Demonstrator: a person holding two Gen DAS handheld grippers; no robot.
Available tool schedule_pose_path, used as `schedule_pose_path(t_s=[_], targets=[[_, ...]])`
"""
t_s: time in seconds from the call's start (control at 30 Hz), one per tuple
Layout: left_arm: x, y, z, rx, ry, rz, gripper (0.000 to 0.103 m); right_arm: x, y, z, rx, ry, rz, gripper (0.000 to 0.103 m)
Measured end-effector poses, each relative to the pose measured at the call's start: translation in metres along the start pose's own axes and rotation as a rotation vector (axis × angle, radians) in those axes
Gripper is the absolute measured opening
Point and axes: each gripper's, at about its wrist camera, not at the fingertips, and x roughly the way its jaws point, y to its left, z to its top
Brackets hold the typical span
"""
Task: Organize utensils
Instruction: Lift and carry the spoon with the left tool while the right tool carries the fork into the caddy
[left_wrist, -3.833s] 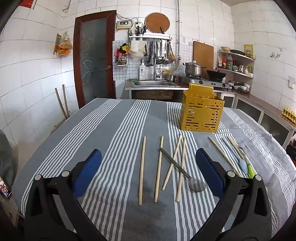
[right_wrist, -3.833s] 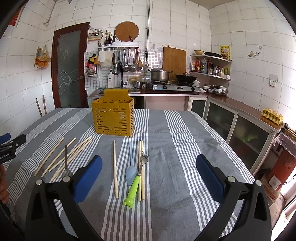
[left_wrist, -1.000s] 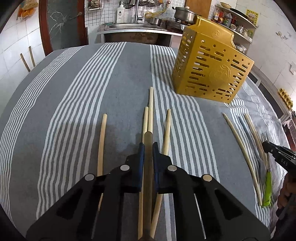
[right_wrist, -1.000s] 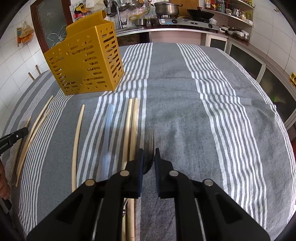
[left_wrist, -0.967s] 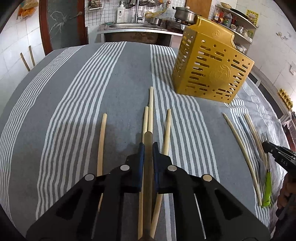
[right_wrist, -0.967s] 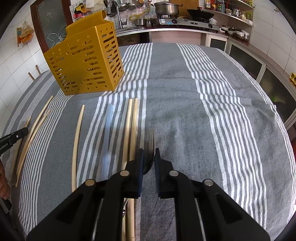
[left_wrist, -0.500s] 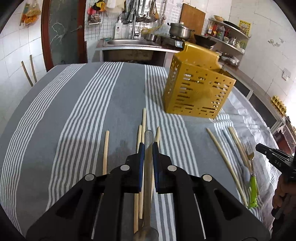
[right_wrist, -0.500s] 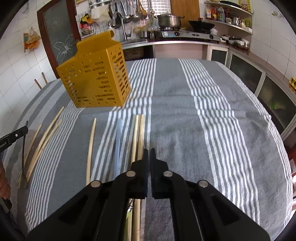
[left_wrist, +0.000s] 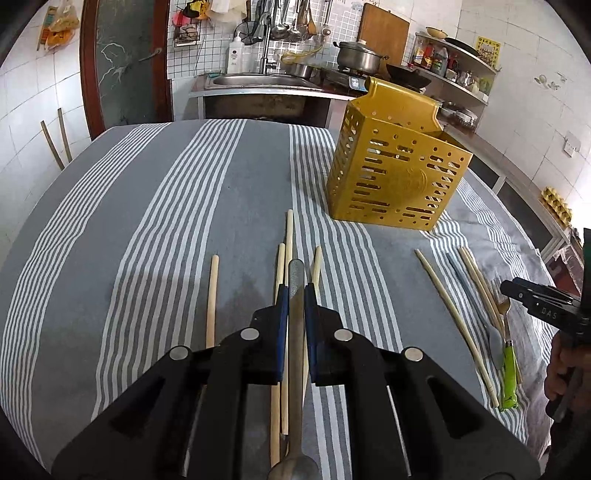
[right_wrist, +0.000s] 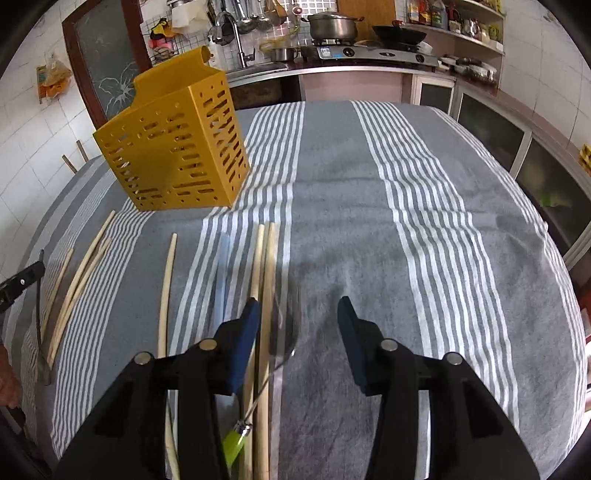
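My left gripper (left_wrist: 294, 291) is shut on a metal spoon (left_wrist: 295, 332), handle pointing forward, bowl under the camera, lifted above several wooden chopsticks (left_wrist: 212, 295). The yellow perforated utensil holder (left_wrist: 395, 177) stands ahead to the right; it also shows in the right wrist view (right_wrist: 177, 147). My right gripper (right_wrist: 297, 314) is open above the cloth, with a green-handled fork (right_wrist: 280, 332) between its fingers, blurred. Chopsticks (right_wrist: 267, 277) and a pale blue spoon (right_wrist: 221, 273) lie beside it.
The table wears a grey striped cloth (right_wrist: 424, 221). More chopsticks (right_wrist: 83, 266) lie at the left. A sink (left_wrist: 258, 79), stove and shelves line the back wall beyond the table. The other gripper shows at the right edge of the left wrist view (left_wrist: 543, 306).
My right gripper has opened and the fork has come loose from it. My left gripper has lifted a little with the spoon held.
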Motion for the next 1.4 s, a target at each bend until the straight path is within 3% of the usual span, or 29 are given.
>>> schedule_pose_path(t_s=[0.07,0.2,0.27,0.33,0.77,1.4], targets=[[0.001,0.000,0.001,0.002,-0.001,0.000,0.008,0.010,0.001,0.002,-0.011,0.037,0.006,0.019],[0.001,-0.001,0.002,0.004,0.001,-0.001,0.008,0.024,-0.003,0.006,-0.001,0.093,0.012,0.016],[0.001,0.000,0.002,0.007,0.003,-0.002,0.008,0.029,-0.005,0.008,0.010,0.123,0.048,0.005],[0.001,0.000,0.002,0.008,0.002,-0.001,0.008,0.027,-0.003,0.009,-0.002,0.117,0.058,0.002],[-0.033,-0.007,0.009,0.021,-0.076,-0.014,0.007,-0.064,0.024,0.011,-0.093,-0.153,-0.003,0.002],[-0.077,-0.019,0.006,0.048,-0.167,-0.029,0.002,-0.151,0.042,0.001,-0.155,-0.397,0.015,0.001]])
